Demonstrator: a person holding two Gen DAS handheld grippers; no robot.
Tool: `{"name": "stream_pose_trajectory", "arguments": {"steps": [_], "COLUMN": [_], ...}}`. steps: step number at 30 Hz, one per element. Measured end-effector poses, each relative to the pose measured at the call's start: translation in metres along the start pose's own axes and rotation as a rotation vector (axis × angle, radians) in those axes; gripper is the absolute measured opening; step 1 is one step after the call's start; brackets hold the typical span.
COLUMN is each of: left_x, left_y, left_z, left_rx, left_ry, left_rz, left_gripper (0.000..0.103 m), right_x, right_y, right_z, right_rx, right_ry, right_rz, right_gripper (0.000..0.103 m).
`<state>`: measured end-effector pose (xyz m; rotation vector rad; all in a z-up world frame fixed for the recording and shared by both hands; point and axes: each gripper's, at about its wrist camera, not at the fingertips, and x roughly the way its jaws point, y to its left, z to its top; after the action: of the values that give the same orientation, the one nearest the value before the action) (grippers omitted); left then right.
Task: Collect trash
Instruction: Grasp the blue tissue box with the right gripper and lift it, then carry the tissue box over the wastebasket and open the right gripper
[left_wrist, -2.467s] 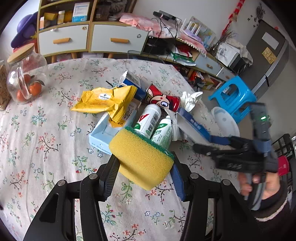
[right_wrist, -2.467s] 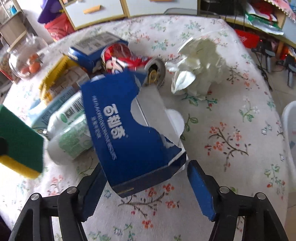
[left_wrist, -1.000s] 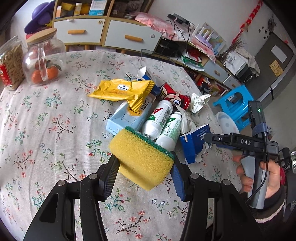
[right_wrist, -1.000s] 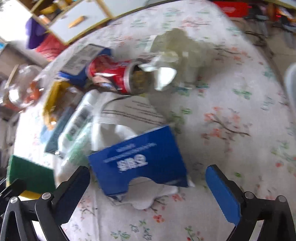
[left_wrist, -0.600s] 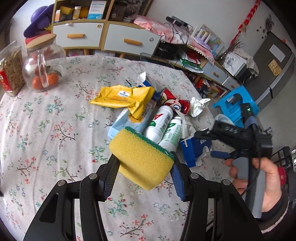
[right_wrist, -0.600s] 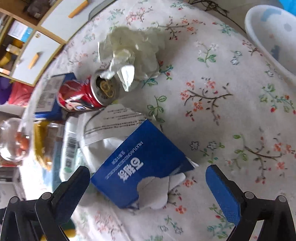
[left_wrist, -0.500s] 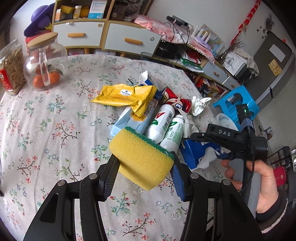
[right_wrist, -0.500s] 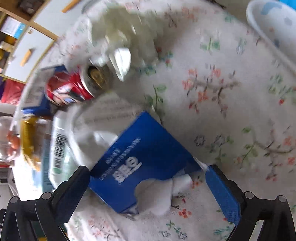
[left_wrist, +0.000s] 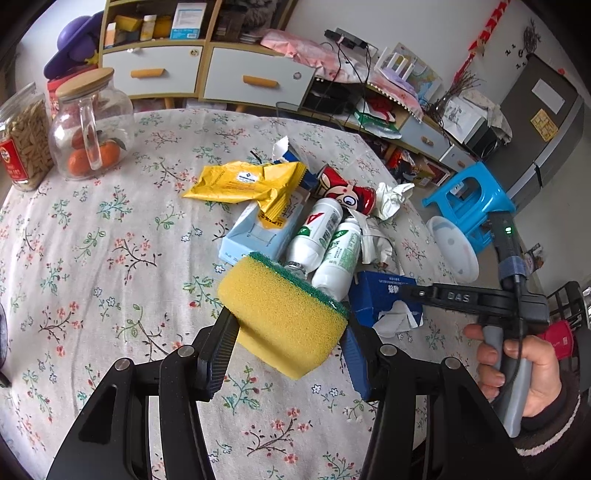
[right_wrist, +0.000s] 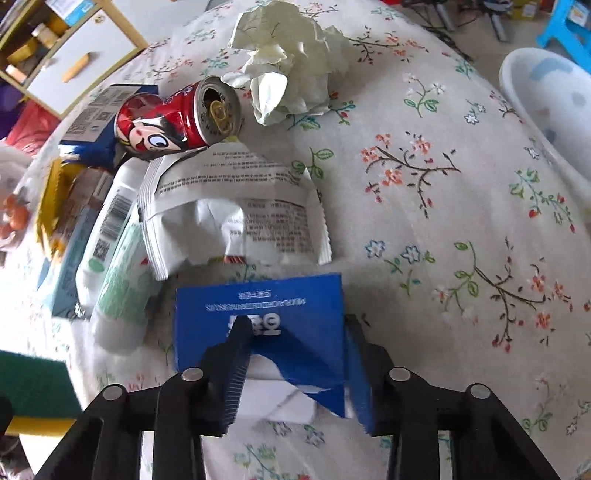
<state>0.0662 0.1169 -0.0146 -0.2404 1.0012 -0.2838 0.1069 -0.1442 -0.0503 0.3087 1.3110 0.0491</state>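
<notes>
While our right gripper (right_wrist: 295, 369), jaws just closing, pinches the blue carton (right_wrist: 266, 317) near the table edge (left_wrist: 417, 229), left gripper (left_wrist: 284, 350) clamps one sponge (left_wrist: 280, 317); two white bottles (left_wrist: 325, 236) lie beside.

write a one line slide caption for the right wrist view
Right gripper fingers, just closing, clamp the torn blue box on the floral tablecloth, amid the remaining trash.

Black left claw (left_wrist: 288, 347) with silver screws, blue pad, right claw (right_wrist: 295, 369) lettered DAS, grey handle, green light, dark cuffed sleeve (left_wrist: 554, 439) lower right
</notes>
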Motion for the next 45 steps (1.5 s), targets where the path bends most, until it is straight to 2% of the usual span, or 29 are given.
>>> {"name": "stream_pose_trajectory", "arguments": {"steps": [1,2,3,5,8,10,11,14,19,20,22,23,25,26,28,31,33,35,40,45], "left_x": [0.000,0.000,-0.001,-0.001,-0.003,-0.004,-0.004,-0.005,-0.004,-0.003,-0.001,0.000,0.002,0.003,0.005,0.008,0.009,0.012,0.017,0.022], "left_y": [0.000,-0.001,-0.001,0.000,0.003,0.005,0.006,0.010,0.017,0.019,0.021,0.021,0.021,0.021,0.018,0.013,0.010,0.005,-0.015,-0.045], "left_z": [0.000,0.000,-0.001,-0.001,-0.002,-0.004,-0.004,-0.004,-0.006,-0.006,-0.007,-0.006,-0.006,-0.006,-0.005,-0.003,-0.002,-0.001,0.001,0.008], "left_rx": [0.000,0.001,0.000,-0.002,-0.007,-0.009,-0.010,-0.009,-0.009,-0.011,-0.012,-0.011,-0.007,-0.005,0.001,0.009,0.013,0.017,0.034,0.063], "left_ry": [0.000,-0.001,-0.003,-0.004,-0.005,-0.003,-0.001,0.003,0.014,0.018,0.024,0.027,0.033,0.034,0.034,0.035,0.035,0.036,0.031,0.030], "left_rz": [0.001,0.001,0.003,0.007,0.012,0.017,0.018,0.025,0.040,0.042,0.047,0.048,0.047,0.047,0.045,0.040,0.040,0.038,0.019,-0.002], "left_gripper": [0.056,0.056,0.056,0.056,0.056,0.056,0.056,0.056,0.056,0.056,0.056,0.056,0.056,0.056,0.056,0.056,0.056,0.056,0.056,0.056], "right_x": [-0.005,-0.010,-0.015,-0.020,-0.018,-0.012,-0.007,0.009,0.039,0.041,0.044,0.044,0.046,0.044,0.038,0.026,0.016,0.008,-0.024,-0.058], "right_y": [0.000,0.000,0.000,0.004,0.026,0.040,0.050,0.061,0.071,0.071,0.071,0.070,0.071,0.069,0.063,0.057,0.045,0.035,0.000,-0.070], "right_z": [-0.001,-0.001,0.000,0.003,0.004,-0.001,-0.005,-0.011,-0.005,-0.001,0.007,0.010,0.013,0.012,0.006,-0.005,-0.009,-0.010,0.008,0.043], "right_rx": [-0.028,-0.065,-0.101,-0.173,-0.390,-0.546,-0.664,-0.841,-0.931,-0.933,-0.912,-0.903,-0.904,-0.910,-0.890,-0.863,-0.793,-0.733,-0.590,-0.323], "right_ry": [-0.008,-0.013,-0.016,-0.018,0.007,0.005,0.005,0.011,0.070,0.062,0.054,0.056,0.046,0.047,0.067,0.049,0.026,0.003,-0.116,-0.254], "right_rz": [0.003,0.015,0.031,0.052,0.017,-0.035,-0.073,-0.124,-0.121,-0.113,-0.094,-0.090,-0.107,-0.123,-0.111,-0.076,-0.016,0.006,-0.037,-0.100], "right_gripper": [0.044,0.055,0.074,0.083,0.083,0.083,0.083,0.083,0.080,0.080,0.072,0.067,0.050,0.048,0.048,0.047,0.047,0.047,0.047,0.047]}}
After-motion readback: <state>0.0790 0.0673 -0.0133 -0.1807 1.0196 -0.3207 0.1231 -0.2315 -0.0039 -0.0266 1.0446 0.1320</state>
